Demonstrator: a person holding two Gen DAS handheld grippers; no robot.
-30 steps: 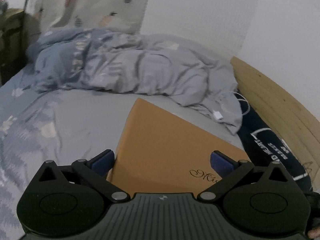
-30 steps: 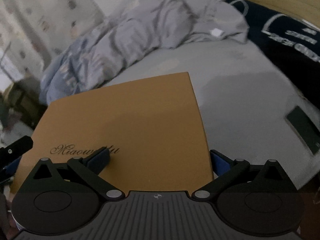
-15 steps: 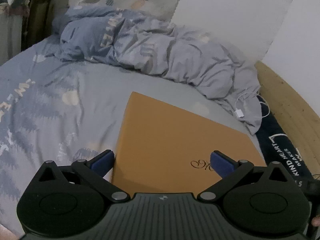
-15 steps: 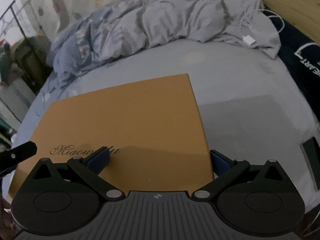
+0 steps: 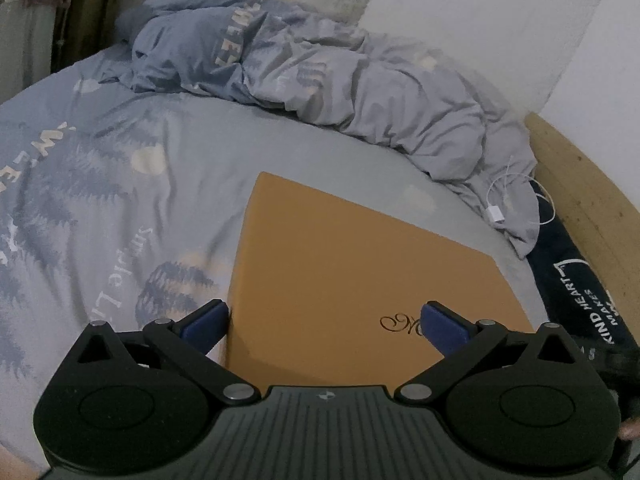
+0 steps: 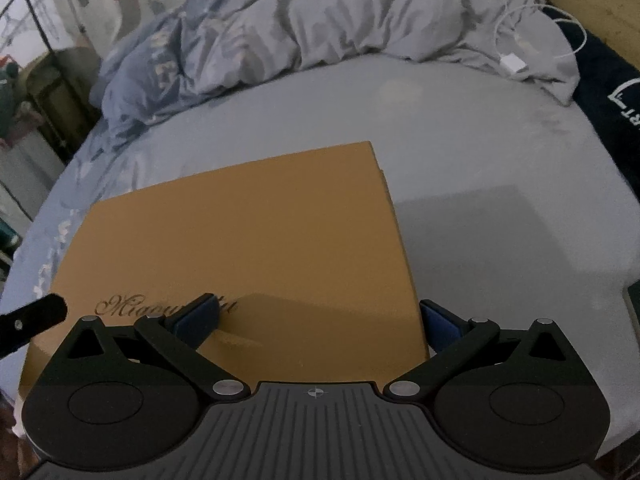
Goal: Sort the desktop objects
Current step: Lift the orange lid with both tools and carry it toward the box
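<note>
A flat orange box (image 5: 352, 264) with gold script lettering hangs over the grey bed sheet (image 5: 120, 200). My left gripper (image 5: 324, 322) is open wide at the box's near left corner, one blue pad outside the left edge and the other over the lettering. My right gripper (image 6: 318, 318) is open just as wide at the near right corner of the orange box (image 6: 248, 232), one pad past the right edge. A black part of the left gripper (image 6: 32, 320) shows at the box's left side. The box casts a shadow on the sheet to its right.
A crumpled grey-blue duvet (image 5: 320, 80) lies across the far side of the bed. A white charging cable (image 5: 496, 214) rests near a dark printed pillow (image 5: 580, 292) and a wooden headboard (image 5: 580, 184). A dark flat object (image 6: 634, 304) lies at the right edge.
Both views have swung and risen over the bed, showing more sheet and duvet. The orange box has kept its place between both grippers throughout.
</note>
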